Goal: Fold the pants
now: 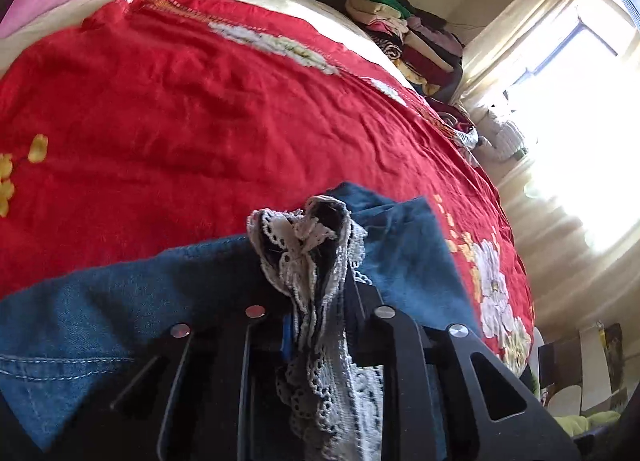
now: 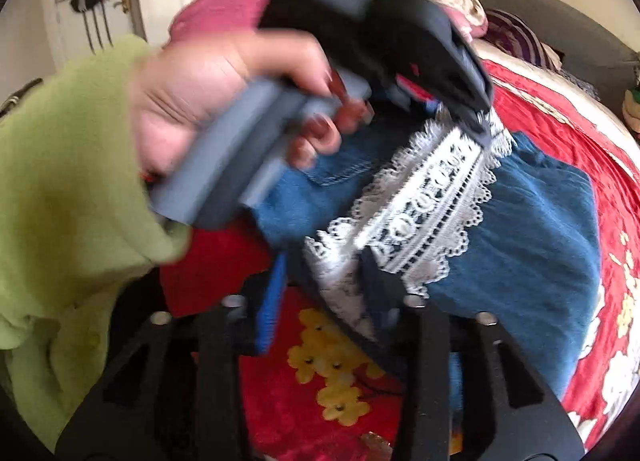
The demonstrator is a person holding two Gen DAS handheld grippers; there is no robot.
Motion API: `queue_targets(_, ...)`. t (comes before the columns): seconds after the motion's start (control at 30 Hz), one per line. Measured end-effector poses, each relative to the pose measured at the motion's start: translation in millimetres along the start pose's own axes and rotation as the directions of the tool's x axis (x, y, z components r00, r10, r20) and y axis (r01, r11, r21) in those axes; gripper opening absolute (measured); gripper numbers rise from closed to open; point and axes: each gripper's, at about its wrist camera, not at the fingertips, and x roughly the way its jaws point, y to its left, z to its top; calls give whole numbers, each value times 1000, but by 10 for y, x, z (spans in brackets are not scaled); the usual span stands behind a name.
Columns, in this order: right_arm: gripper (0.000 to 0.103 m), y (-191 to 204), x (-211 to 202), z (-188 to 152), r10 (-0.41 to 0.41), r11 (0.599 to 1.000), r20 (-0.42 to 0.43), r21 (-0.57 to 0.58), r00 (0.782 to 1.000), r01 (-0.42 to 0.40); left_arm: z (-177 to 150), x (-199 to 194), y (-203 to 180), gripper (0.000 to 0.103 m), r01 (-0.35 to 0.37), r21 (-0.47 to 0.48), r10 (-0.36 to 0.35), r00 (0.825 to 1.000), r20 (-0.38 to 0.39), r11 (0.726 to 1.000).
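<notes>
A: Where is open room?
B: Bare red bedspread (image 1: 180, 109) stretches beyond the pants (image 1: 80, 325); clothes piles (image 1: 412, 41) line its far edge.

A: The grips?
B: Left gripper (image 1: 316, 301) pinches bunched lace trim (image 1: 304, 245). Right gripper (image 2: 320, 293) has lace between spread jaws; pad contact unclear.

A: Orientation?
B: The lace band runs diagonally between both grippers, the hand (image 2: 216, 89) just beside.

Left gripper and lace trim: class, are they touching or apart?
Touching. In the left wrist view the lace trim is bunched between the left gripper's fingers, which close on it.
</notes>
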Motion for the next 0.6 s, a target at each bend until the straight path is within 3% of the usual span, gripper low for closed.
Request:
queue_targets(0.07, 44, -39, -199, -5, 54, 998, 42, 39, 998, -56, -26, -61, 40, 24, 25, -21, -24, 999, 27, 999)
queue_targets(0.13, 47, -133, -395, -23, 75, 995, 95, 64, 993, -81, -39, -167, 32, 34, 25, -29, -24, 998, 52, 999)
queue_targets(0.2, 54, -237, -608, -38, 35, 995, 142, 90, 989, -48, -97, -346, -14, 49, 20, -32, -17, 996, 82, 999)
queue_targets(0.27, 56, -407, -753, -74, -17, 991, 166, 132, 986, -5, -188, -512, -57, 54, 15, -32, -12, 995, 103, 999)
queue_targets(0.47, 56, -844, -937, -211, -173, 955, 150, 268, 973, 129, -647, -928, -117, 55, -24, -33, 28, 994, 110, 999)
queue_targets(0.6, 56, -931, -891, -279, -202, 946, 137, 284, 970, 157, -1036, -1063, -143, 55, -1, -67, 7, 996, 87, 998)
